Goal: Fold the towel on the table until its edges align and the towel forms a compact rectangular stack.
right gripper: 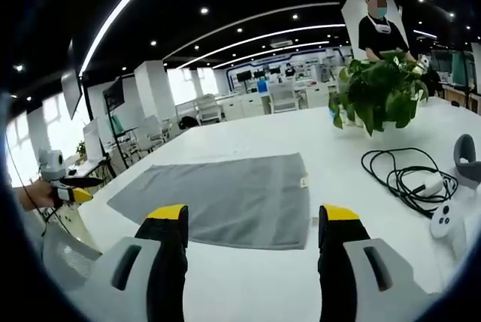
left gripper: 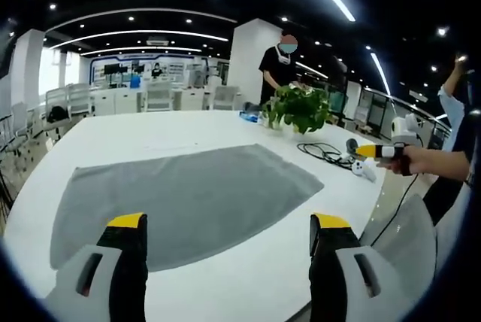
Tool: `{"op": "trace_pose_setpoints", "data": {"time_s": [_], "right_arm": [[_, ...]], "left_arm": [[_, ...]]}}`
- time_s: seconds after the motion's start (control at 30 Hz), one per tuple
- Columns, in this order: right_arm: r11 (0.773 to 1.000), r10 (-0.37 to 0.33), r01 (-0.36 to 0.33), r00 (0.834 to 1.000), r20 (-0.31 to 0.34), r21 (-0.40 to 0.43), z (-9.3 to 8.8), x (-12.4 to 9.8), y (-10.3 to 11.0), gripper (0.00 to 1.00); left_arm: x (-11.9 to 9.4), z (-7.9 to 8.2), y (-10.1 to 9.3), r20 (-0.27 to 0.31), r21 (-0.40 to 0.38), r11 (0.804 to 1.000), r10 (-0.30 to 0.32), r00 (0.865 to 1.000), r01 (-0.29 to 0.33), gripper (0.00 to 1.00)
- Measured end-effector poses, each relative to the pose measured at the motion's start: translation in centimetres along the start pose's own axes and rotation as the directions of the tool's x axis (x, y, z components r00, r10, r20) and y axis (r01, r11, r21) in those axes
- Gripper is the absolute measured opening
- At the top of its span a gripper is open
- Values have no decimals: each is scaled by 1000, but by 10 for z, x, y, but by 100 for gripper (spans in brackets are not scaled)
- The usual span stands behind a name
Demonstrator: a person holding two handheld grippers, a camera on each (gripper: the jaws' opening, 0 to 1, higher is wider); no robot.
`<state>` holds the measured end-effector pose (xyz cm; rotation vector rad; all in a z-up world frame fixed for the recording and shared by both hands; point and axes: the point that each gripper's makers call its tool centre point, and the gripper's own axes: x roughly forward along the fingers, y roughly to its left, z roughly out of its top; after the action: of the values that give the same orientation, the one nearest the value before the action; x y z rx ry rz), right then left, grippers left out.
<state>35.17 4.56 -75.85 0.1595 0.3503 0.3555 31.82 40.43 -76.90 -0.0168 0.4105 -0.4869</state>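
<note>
A grey towel (left gripper: 192, 198) lies spread flat on the white table (left gripper: 150, 134); the right gripper view shows the same towel (right gripper: 225, 198) from its short side, with a small tag at one corner. My left gripper (left gripper: 229, 224) hovers over the near table edge, open, jaws wide apart just short of the towel. My right gripper (right gripper: 254, 217) is open too, held in front of the towel's near edge. In the left gripper view the right gripper (left gripper: 379, 151) appears at the right in a hand; in the right gripper view the left gripper (right gripper: 71, 190) sits far left.
A potted green plant (left gripper: 299, 107) (right gripper: 379, 89) stands on the table's far side. Black cables (right gripper: 406, 175) and white controllers (right gripper: 447, 220) lie beside it. A person in black (left gripper: 279, 66) stands behind the plant. Chairs and desks fill the background.
</note>
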Motion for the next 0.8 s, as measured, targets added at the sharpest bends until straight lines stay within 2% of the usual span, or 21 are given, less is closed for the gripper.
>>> {"op": "trace_pose_setpoints", "data": {"time_s": [0.23, 0.4, 0.8], "right_arm": [[1000, 3, -3, 1000, 1, -8, 8, 6, -13, 71], [1000, 13, -13, 1000, 0, -9, 12, 11, -19, 70], [999, 39, -39, 999, 7, -14, 26, 29, -35, 70]], "left_arm": [[17, 5, -19, -18, 40, 998, -54, 998, 55, 92], [29, 7, -38, -47, 94, 988, -115, 992, 119, 91], [51, 22, -74, -54, 128, 973, -185, 981, 190, 91]]}}
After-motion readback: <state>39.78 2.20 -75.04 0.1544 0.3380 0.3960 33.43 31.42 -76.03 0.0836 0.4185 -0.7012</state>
